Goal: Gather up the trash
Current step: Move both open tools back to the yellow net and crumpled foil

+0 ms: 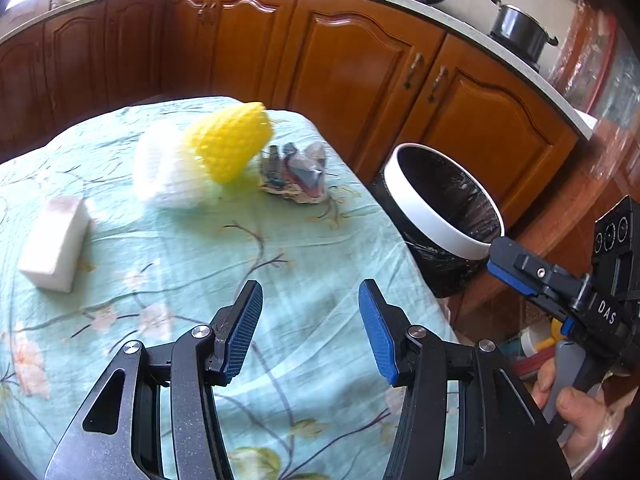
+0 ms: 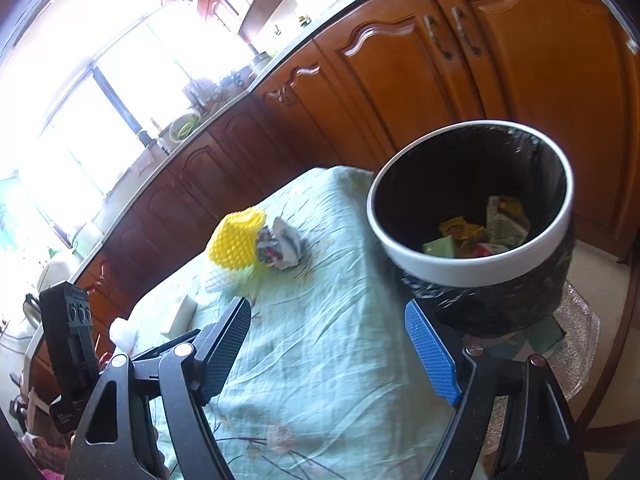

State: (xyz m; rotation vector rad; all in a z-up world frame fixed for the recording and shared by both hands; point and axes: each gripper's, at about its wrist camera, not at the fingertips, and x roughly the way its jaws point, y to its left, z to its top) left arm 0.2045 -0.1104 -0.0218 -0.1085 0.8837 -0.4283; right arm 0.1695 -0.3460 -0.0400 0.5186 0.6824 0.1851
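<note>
A yellow foam net lies on a white foam net on the green floral tablecloth. A crumpled printed wrapper lies just right of them. A white block sits at the table's left. A trash bin with white rim and black liner stands beside the table's right edge, with scraps inside. My left gripper is open and empty over the cloth. My right gripper is open and empty near the bin.
Brown wooden cabinets run behind the table under a pale counter. A black pot stands on the stove at the right. The right gripper's body shows in the left wrist view, right of the bin.
</note>
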